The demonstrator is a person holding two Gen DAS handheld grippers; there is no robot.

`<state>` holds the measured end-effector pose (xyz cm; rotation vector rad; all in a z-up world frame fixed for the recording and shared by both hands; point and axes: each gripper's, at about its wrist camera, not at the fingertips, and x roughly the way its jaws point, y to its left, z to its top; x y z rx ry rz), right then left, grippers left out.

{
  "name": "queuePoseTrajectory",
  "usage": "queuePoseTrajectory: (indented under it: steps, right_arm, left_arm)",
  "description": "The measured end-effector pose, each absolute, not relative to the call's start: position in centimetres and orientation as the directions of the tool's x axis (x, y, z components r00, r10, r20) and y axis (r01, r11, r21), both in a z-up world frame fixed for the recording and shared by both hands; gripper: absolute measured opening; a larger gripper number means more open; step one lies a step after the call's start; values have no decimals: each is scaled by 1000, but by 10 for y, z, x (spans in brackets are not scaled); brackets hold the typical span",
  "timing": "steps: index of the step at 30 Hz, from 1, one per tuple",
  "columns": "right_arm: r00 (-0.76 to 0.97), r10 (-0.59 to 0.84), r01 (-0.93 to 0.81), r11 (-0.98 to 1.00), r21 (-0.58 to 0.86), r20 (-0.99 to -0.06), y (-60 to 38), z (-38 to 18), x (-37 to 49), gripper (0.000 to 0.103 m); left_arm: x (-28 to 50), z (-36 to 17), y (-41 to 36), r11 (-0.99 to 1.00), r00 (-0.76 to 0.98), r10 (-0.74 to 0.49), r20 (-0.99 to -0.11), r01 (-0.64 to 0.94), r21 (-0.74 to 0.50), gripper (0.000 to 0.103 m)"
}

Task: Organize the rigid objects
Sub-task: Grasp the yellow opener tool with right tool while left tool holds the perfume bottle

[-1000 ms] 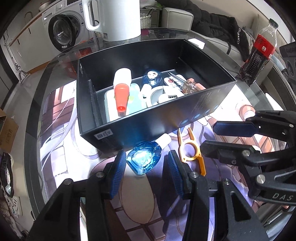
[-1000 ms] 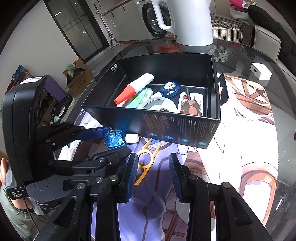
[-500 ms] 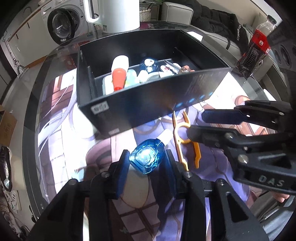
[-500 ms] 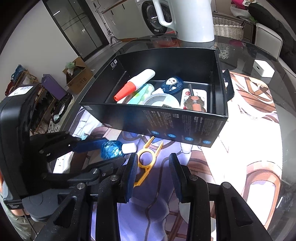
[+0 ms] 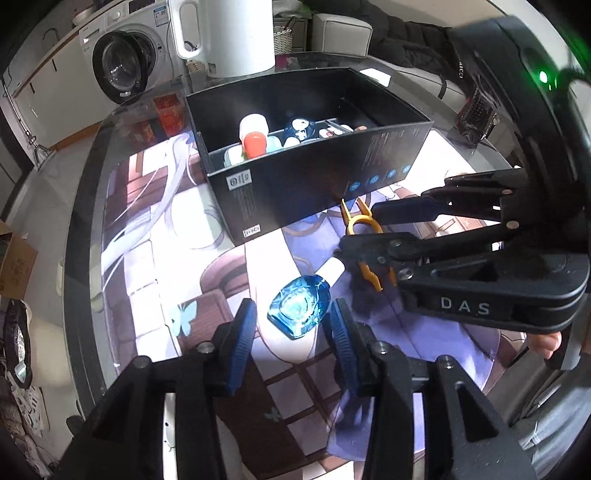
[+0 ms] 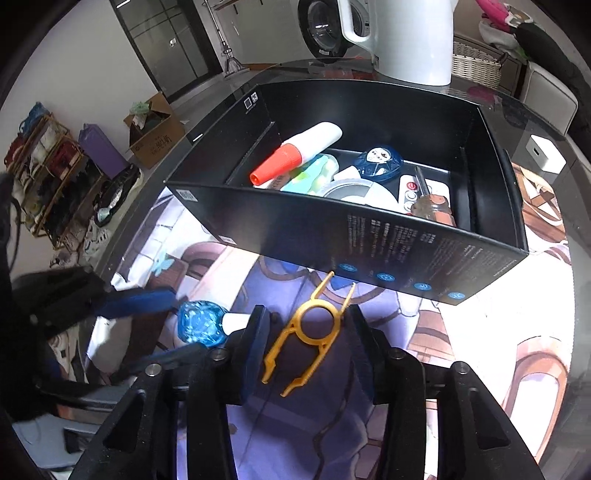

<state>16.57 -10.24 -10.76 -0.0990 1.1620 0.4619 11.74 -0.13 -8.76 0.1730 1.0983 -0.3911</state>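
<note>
**Both tools lined up on the last two loose pieces, nothing pinched yet**

Blue faceted bottle with white cap lies on its side on the printed mat, near side of the black box, cap pointing far-right. It sits between the pads of my left tool. Pads spread, a gap showing on each side of the glass, no contact that I can see.

Just right of the bottle: yellow plastic clip tool, flat on the mat, forked end toward the box wall. My right tool brackets it, fingers spread to either side. From the left wrist view the right tool's lower finger crosses over the clip's middle, so I can't confirm there whether it touches; the right wrist view shows daylight on both sides.

Box already holds an orange-capped tube, a round blue case, a white remote, a pale green item and a white round lid. Those look sorted. The bottle and clip are the only loose pieces I see near it on the worktop.

Step in hand, as I judge it: pre-grasp on both pieces at once.

Next move calls for:
- closing the left pads on the bottle's widest facets; glass looks slick, so square contact matters
- right tool: the clip is thin and flat, so get low and pinch across the ring
- lifting each clear of the near wall, which stands tall, before going over into the box

White kettle stands beyond the box, out of the way.
</note>
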Motion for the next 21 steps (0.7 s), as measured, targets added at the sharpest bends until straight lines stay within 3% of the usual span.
queuePoseTrajectory:
  steps: [1,7,21]
  right_arm:
    - [318,287,-405,903,144,-903,-103,-107,165,33]
    - [298,286,-407,901,149,-911,-119,-107,161,28]
    - [296,290,-399,903,158,-910,-149,-109,155,29]
  left_arm:
    - [118,-88,-1,917,394,-223,-892,396,-54,46]
    - [125,-92,-9,898,392,-217,-894,439,-26,46]
    - [141,-98,-7,926,381,-182,-907,377,-28,44]
